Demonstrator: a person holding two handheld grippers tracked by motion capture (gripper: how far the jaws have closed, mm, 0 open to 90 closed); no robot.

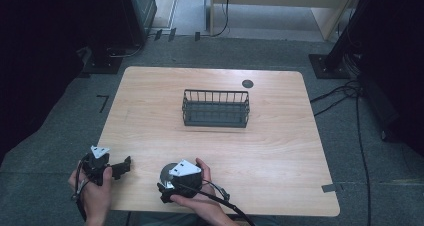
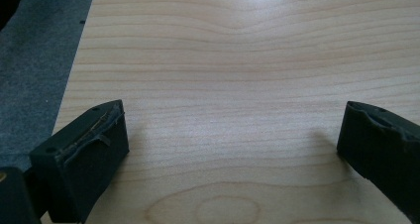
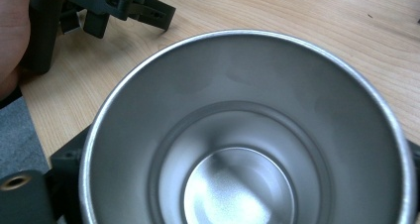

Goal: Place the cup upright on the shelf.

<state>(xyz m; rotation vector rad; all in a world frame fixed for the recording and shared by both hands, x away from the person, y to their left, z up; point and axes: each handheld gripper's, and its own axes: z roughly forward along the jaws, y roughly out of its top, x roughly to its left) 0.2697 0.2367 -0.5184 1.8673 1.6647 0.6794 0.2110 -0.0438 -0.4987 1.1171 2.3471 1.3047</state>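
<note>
From the high view I have a wooden table [image 1: 280, 151] with grey carpet [image 1: 50, 136] all round it, and both my tools sit close to its near edge. The middle and right of the tabletop are bare wood, with open room between my hands and the wire basket [image 1: 216, 108], which stands well apart toward the far side. A small dark round spot [image 1: 247, 84] lies near the far edge.

My left gripper [image 2: 233, 144] rests at the near-left corner, its jaws spread wide with nothing but wood grain between them; in the left gripper view the table's left edge and the carpet run just beside its left jaw.

My right gripper [image 1: 170, 185] is at the near edge, centre-left. A steel cup [image 3: 247, 135] sits between its jaws, mouth toward the camera, a jaw at each side of the wall. I cannot tell whether they actually press on it. The left gripper lies just beyond the cup's rim.
</note>
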